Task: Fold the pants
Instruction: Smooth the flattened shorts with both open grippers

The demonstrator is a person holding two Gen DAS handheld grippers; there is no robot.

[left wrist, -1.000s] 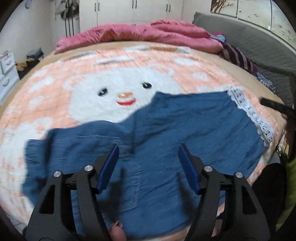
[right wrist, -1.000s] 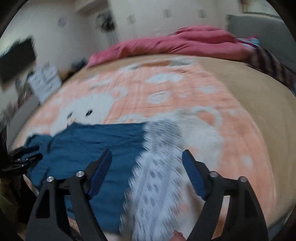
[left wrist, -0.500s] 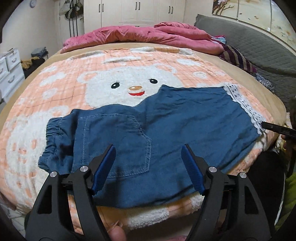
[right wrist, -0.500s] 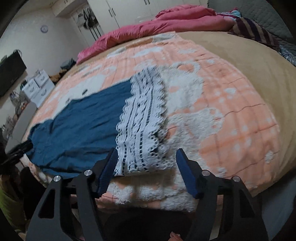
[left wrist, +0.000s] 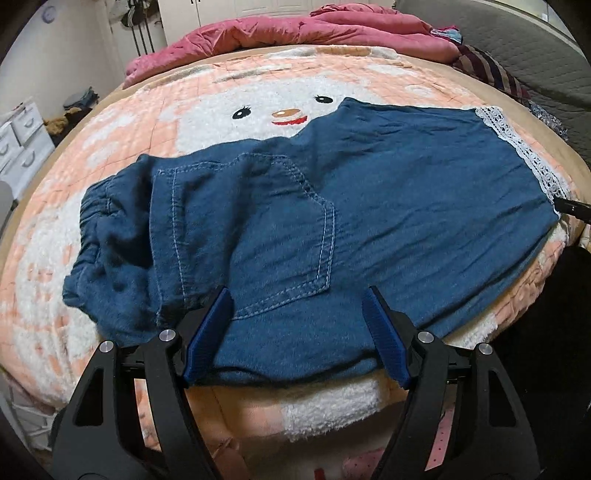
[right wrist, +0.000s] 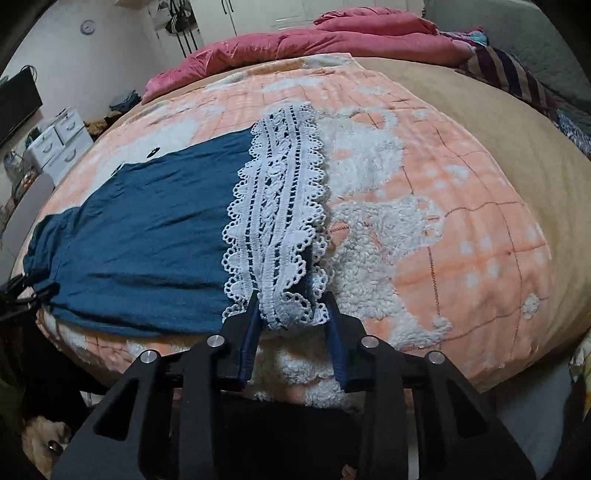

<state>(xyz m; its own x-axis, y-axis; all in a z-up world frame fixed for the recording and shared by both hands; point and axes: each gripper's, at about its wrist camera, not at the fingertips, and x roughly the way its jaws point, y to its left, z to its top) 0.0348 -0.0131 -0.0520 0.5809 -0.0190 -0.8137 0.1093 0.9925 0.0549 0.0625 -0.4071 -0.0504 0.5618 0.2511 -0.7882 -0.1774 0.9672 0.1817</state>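
Note:
Blue denim pants [left wrist: 369, 192] lie flat across the near edge of the bed, waistband to the left, a back pocket [left wrist: 258, 236] facing up, and a white lace hem [left wrist: 517, 147] at the right. My left gripper [left wrist: 297, 295] is open, its blue pads straddling the near edge of the pants just below the pocket. In the right wrist view the lace hem [right wrist: 280, 206] runs toward me. My right gripper [right wrist: 291, 299] is closing, with the near corner of the lace between its fingers, which flank the lace.
The bed carries a peach fleece blanket [left wrist: 110, 122] with a white bear face. A pink duvet [left wrist: 295, 29] is heaped at the far end beside a striped pillow [right wrist: 517, 74]. White drawers [left wrist: 18, 140] stand at the left wall.
Both grippers came down toward the near edge of the pants. The right jaws narrowed around the lace corner. The left jaws stayed wide.

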